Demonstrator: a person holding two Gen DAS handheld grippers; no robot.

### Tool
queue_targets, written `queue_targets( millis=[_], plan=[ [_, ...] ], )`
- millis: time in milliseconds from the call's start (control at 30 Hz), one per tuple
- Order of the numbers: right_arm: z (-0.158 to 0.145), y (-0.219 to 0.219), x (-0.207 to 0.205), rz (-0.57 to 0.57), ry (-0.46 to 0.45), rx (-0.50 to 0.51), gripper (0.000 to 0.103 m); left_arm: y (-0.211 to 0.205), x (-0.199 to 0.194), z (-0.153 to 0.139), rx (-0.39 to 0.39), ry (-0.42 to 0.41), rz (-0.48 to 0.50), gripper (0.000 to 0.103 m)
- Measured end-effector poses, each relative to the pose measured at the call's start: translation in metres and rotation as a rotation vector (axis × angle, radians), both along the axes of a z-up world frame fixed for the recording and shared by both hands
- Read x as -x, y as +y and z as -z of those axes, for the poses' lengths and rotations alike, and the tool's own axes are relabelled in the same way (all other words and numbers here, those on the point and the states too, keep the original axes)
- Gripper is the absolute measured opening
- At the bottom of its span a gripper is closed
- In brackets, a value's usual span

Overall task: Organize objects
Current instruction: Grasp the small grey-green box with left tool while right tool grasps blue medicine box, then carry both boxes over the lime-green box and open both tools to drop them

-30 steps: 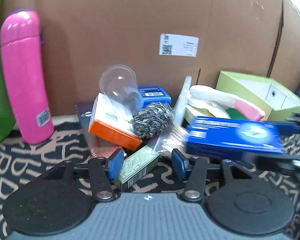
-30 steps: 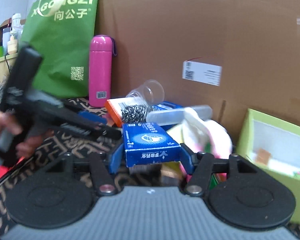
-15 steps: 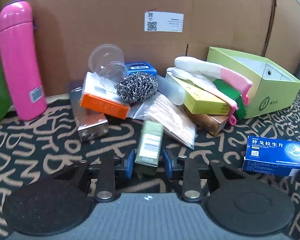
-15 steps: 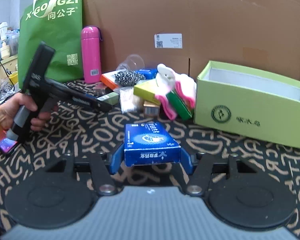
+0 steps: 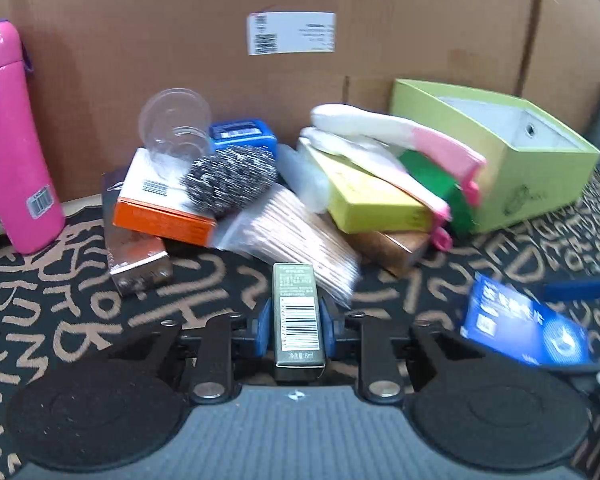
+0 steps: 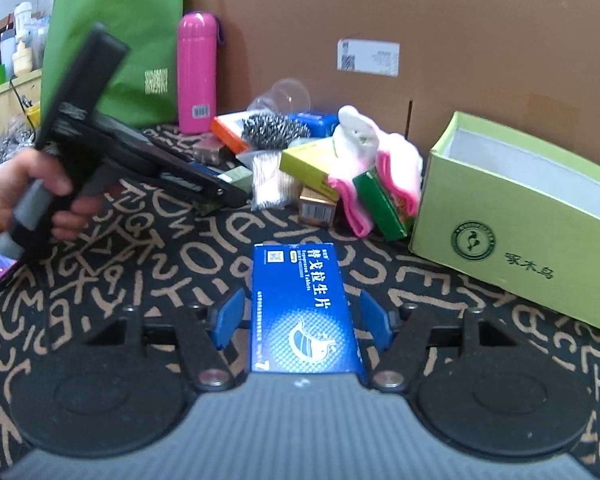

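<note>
My left gripper (image 5: 296, 322) is closing on a small olive-green box (image 5: 298, 300), and both blue pads touch its sides just in front of the pile. In the right wrist view a hand (image 6: 28, 196) holds that gripper, with the box (image 6: 240, 176) at its tip. A blue tablet box (image 6: 304, 312) lies flat on the patterned mat (image 6: 140, 280) between the jaws of my right gripper (image 6: 302, 316). Those jaws are opening, with a gap beside each pad. The left wrist view shows the blue box (image 5: 520, 328) at lower right.
The pile holds an orange box (image 5: 160, 216), a steel scourer (image 5: 228, 180), a bag of cotton swabs (image 5: 296, 236), a yellow-green box (image 5: 368, 200), pink-white gloves (image 5: 400, 136) and a clear cup (image 5: 176, 120). A pink bottle (image 5: 8, 140) stands at left, an open light-green carton (image 6: 520, 208) at right, cardboard wall (image 5: 180, 20) behind.
The left jaws narrowed onto the small green box and drew it back from the pile. The right gripper carried the blue box back, lowered it to the mat, and its jaws widened.
</note>
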State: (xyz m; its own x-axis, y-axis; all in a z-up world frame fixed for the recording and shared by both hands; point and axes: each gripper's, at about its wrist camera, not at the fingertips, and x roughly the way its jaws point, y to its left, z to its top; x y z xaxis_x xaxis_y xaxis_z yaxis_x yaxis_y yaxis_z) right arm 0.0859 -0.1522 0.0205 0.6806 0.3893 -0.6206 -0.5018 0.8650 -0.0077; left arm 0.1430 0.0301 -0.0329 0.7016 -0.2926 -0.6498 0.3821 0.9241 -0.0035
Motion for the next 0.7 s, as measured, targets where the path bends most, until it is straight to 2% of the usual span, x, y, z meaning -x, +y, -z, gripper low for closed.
queue_targets(
  millis=[67,100,133,167,200,367,467,700],
  plan=[
    [0.003,0.002,-0.008,-0.012,0.026,-0.012,0.064,-0.007,0.004,0.003,-0.051,-0.034,-0.015,0.037],
    [0.006,0.003,-0.012,-0.018,0.041,-0.015,0.064,-0.01,0.004,0.004,-0.071,-0.051,-0.03,0.047],
    [0.008,0.004,-0.016,-0.018,0.056,-0.014,0.062,-0.012,0.004,0.005,-0.081,-0.06,-0.046,0.046],
    [0.011,0.005,-0.018,-0.02,0.074,-0.011,0.056,-0.012,0.005,0.004,-0.07,-0.053,-0.051,0.039],
    [0.013,0.005,-0.017,-0.016,0.067,-0.008,0.056,-0.01,0.006,0.003,-0.037,-0.029,-0.046,0.024],
    [0.01,-0.002,-0.002,-0.003,0.051,-0.025,0.055,-0.013,0.028,-0.006,0.013,0.034,-0.056,0.023],
    [-0.002,-0.015,0.008,0.009,0.022,-0.064,0.055,-0.021,0.044,-0.02,0.066,0.043,-0.037,0.023],
    [-0.058,-0.059,0.008,0.076,-0.101,-0.114,0.055,-0.073,0.052,-0.084,0.169,-0.102,0.041,0.023]
  ],
)
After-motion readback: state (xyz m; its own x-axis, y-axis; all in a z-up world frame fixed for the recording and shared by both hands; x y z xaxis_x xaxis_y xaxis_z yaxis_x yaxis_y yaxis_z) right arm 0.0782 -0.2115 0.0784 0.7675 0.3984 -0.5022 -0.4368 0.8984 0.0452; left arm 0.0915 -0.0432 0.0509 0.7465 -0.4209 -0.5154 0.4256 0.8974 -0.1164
